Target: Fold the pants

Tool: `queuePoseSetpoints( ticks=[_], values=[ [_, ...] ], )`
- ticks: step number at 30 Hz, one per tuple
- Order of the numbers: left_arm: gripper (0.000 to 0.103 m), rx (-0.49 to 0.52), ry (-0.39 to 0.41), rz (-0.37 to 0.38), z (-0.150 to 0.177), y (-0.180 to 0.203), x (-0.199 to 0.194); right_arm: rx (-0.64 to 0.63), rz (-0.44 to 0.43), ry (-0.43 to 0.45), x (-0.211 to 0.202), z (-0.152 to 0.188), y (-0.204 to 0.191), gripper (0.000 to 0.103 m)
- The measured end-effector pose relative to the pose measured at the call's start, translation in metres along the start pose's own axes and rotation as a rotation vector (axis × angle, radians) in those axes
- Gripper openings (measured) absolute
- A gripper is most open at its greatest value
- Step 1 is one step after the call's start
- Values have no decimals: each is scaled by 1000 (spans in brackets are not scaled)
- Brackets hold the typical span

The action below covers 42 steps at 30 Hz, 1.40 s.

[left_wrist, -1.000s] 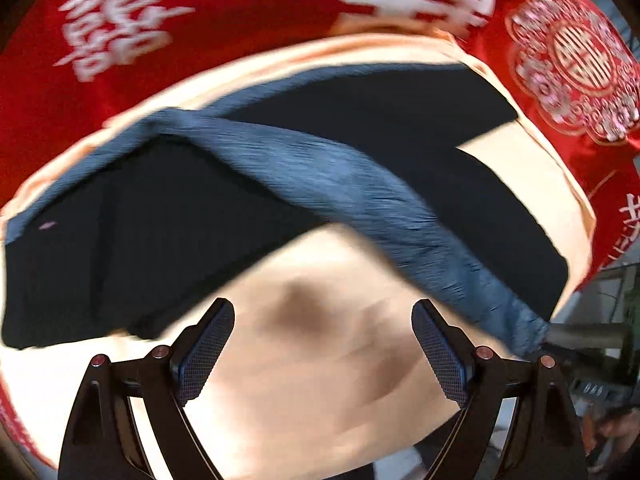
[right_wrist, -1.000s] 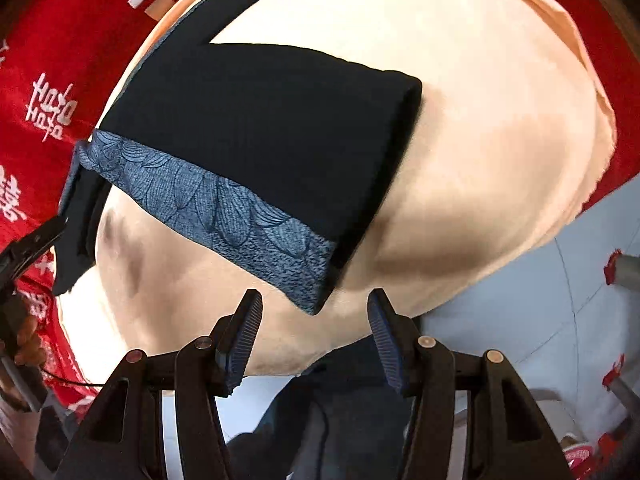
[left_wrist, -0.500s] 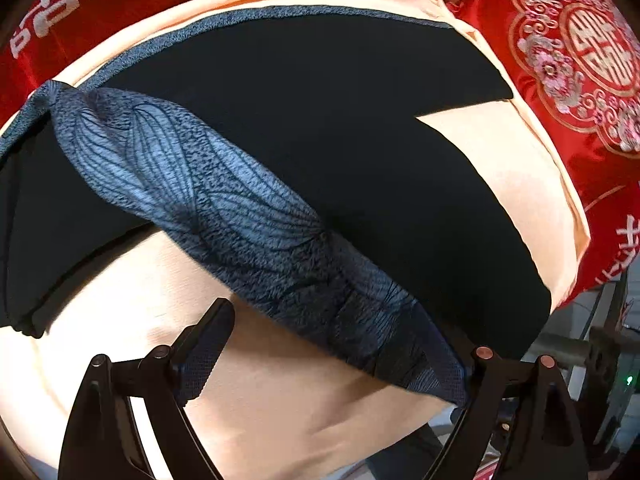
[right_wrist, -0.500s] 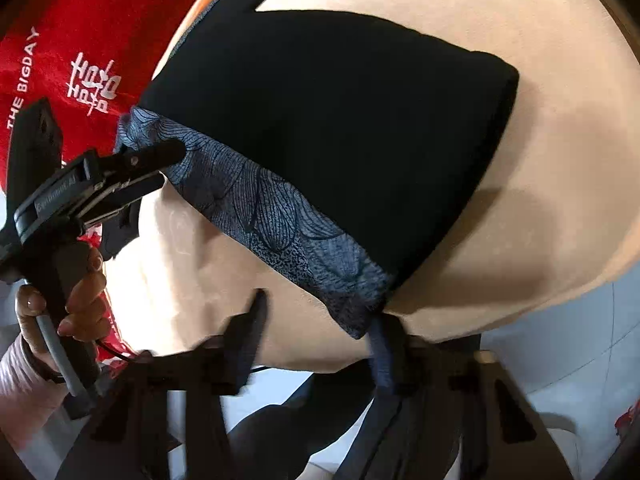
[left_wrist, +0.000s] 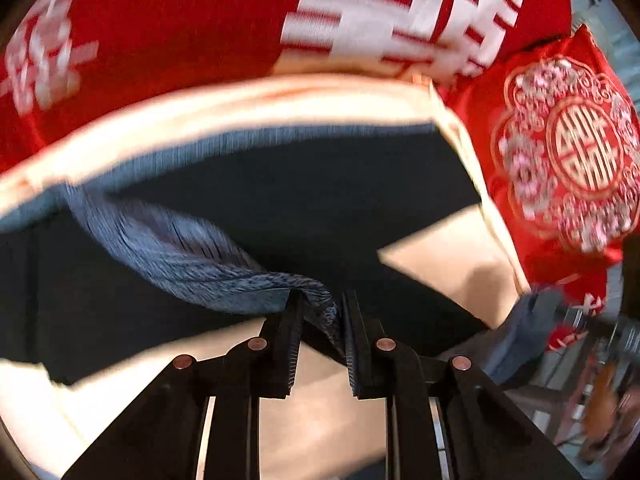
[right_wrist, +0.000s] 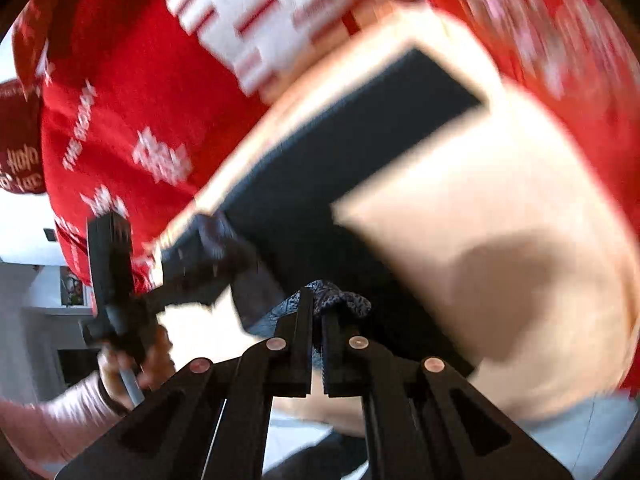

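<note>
Ahead of my claw lies a peach cloth [left_wrist: 460,264] — beyond it a red spread with white characters [left_wrist: 180,32], and off right an embroidered red cushion [left_wrist: 568,152].

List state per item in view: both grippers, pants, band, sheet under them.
left gripper: shut on the patterned band
right gripper: shut on the patterned band
patterned band: pinched at two points, lifted off the pants, twisted
pants: black, partly folded, mostly lying flat on the sheet
peach sheet: spread flat under the pants
red cushion: lying beside the sheet, untouched
</note>
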<state>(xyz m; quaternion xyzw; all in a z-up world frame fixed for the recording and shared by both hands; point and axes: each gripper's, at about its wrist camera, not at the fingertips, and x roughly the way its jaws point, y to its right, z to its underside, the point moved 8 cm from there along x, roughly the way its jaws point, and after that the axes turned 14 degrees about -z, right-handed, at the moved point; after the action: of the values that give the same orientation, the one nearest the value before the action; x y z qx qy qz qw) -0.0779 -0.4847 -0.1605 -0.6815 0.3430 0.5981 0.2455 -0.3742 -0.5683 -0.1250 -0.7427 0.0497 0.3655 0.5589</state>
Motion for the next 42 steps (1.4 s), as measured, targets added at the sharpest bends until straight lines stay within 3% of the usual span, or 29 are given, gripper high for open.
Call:
queuePoseSetpoints(
  ticks=[6,8,9,10,13,16,19,21,22,26,28,29,30,32,35,37,38,41,42],
  values=[
    [22,11,123,-109,-65,-12,-14,-49,65,0,12,-119,15,3],
    [47,13,143,-161,-74,-22,-16,-57,98,-28,21,-145,25,3],
    [82,7,157,-198,-78,-28,-14,-51,108,-45,28,-156,30,3],
    [88,-4,175,-228,-79,-34,-14,-44,114,-60,36,-166,37,3],
    [87,-10,125,-280,-75,-45,9,-50,161,-101,56,-180,56,5],
    [88,-35,62,-324,-67,-56,32,-109,273,-140,70,-188,64,10],
    [88,-45,29,-368,-61,-65,46,-196,306,-151,72,-191,52,42],
    [88,-57,7,-388,-60,-71,55,-238,333,-134,68,-192,45,74],
    [88,-63,-6,-405,-59,-75,61,-269,368,-108,63,-194,42,76],
    [88,-78,-39,-431,-57,-82,76,-203,315,-110,56,-192,48,76],
    [88,-79,-52,-447,-56,-85,83,-177,346,-140,59,-189,63,61],
    [88,-85,-57,-450,-55,-86,87,-170,363,-157,63,-187,70,39],
    [88,-90,-58,-450,-54,-87,89,-157,366,-188,69,-183,78,28],
    [88,-92,-56,-456,-57,-89,94,-167,371,-235,82,-176,88,27],
    [90,-92,-44,-464,-69,-94,102,-277,464,-283,99,-173,101,15],
    [90,-128,-50,-445,-80,-100,98,-280,494,-247,99,-180,96,15],
    [90,-148,-28,-435,-86,-104,92,-247,488,-228,96,-181,94,20],
    [90,-194,33,-459,-101,-124,74,-210,414,-201,87,-174,76,23],
    [90,-212,28,-467,-101,-134,74,-226,399,-200,84,-168,69,29]
  ],
)
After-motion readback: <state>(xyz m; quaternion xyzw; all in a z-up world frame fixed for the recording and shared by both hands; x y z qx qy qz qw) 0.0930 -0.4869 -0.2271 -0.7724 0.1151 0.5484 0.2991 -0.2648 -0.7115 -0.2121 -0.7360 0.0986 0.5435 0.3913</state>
